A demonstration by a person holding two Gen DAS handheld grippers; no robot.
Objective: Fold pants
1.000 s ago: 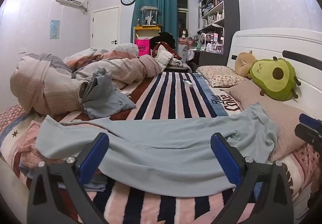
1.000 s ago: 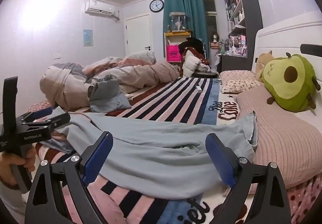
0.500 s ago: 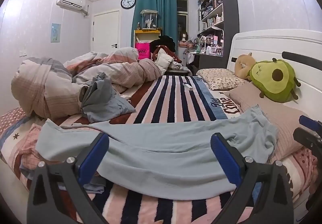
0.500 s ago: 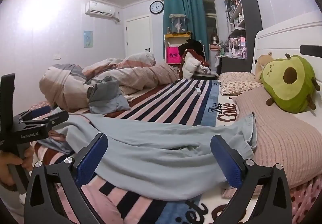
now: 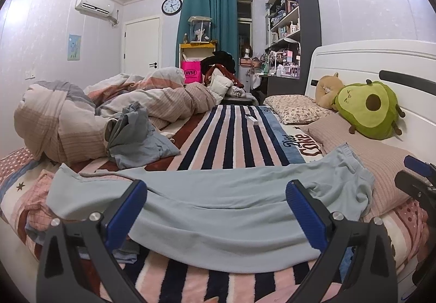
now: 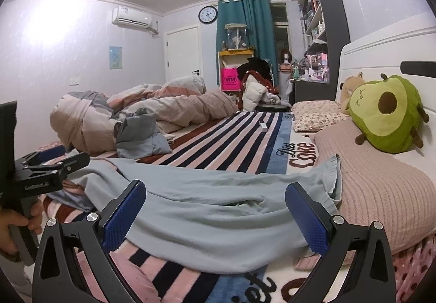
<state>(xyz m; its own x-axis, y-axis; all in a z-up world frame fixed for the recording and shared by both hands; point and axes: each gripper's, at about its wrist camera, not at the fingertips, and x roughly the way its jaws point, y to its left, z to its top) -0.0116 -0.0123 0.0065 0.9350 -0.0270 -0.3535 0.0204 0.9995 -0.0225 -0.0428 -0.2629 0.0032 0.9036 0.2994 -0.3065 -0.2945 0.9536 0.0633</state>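
Left gripper spread wide, holding nothing, low over near edge of pants. Right gripper likewise wide apart, gripping nothing, hovering at same near edge. Light blue pants laid flat across striped blanket, long axis left to right across both views; waistband end toward right, lapping onto pink pillow, leg ends toward left. Crumpled grey garment beyond, against bunched duvet. Avocado plush by headboard.

Both tongs spread wide, empty
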